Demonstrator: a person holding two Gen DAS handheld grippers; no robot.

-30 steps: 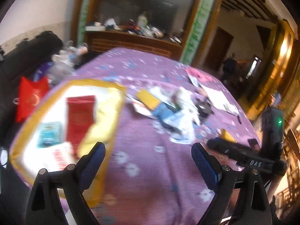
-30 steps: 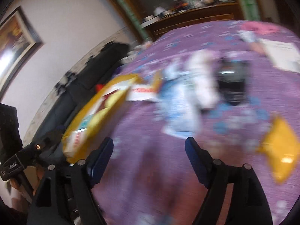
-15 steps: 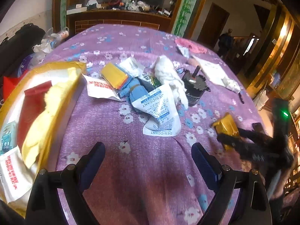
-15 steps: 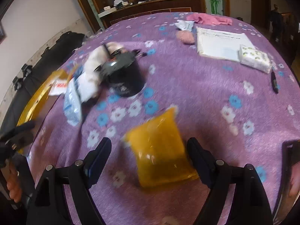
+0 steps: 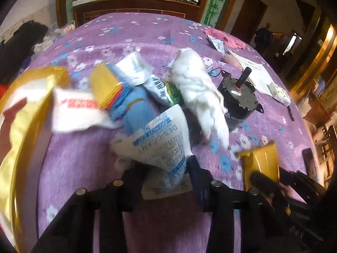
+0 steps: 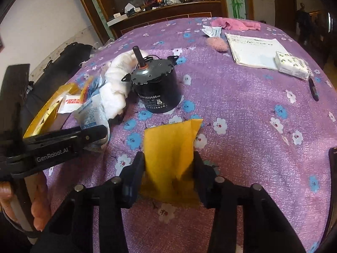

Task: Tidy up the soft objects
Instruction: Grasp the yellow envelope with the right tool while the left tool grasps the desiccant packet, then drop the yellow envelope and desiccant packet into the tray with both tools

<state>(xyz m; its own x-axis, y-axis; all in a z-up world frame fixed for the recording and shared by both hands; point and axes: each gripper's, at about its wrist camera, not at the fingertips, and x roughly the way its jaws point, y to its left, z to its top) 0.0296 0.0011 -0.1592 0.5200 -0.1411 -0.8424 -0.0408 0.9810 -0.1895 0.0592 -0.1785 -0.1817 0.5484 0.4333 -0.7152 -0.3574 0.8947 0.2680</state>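
In the left wrist view a white desiccant bag (image 5: 160,145) lies crumpled at the near end of a pile on the purple flowered tablecloth (image 5: 84,168). My left gripper (image 5: 163,172) is closing, with its pads against the bag's lower end. In the right wrist view a yellow cloth (image 6: 170,147) buckles upward between the closing pads of my right gripper (image 6: 168,168). The same yellow cloth (image 5: 261,160) shows at the lower right of the left view. The pile also holds a white fluffy cloth (image 5: 198,88), a blue plush (image 5: 134,109) and a yellow packet (image 5: 105,82).
A gold-rimmed tray (image 5: 12,126) with packets sits at the table's left edge. A black motor (image 6: 155,84) stands beside the white cloth. Farther back lie a pink cloth (image 6: 236,24), papers (image 6: 254,50), a tissue pack (image 6: 292,64) and a pen (image 6: 313,90).
Both grippers were wide open and have narrowed. The left moved from the tray toward the pile and down onto the desiccant bag. The right came down over the yellow cloth, which now bunches up.
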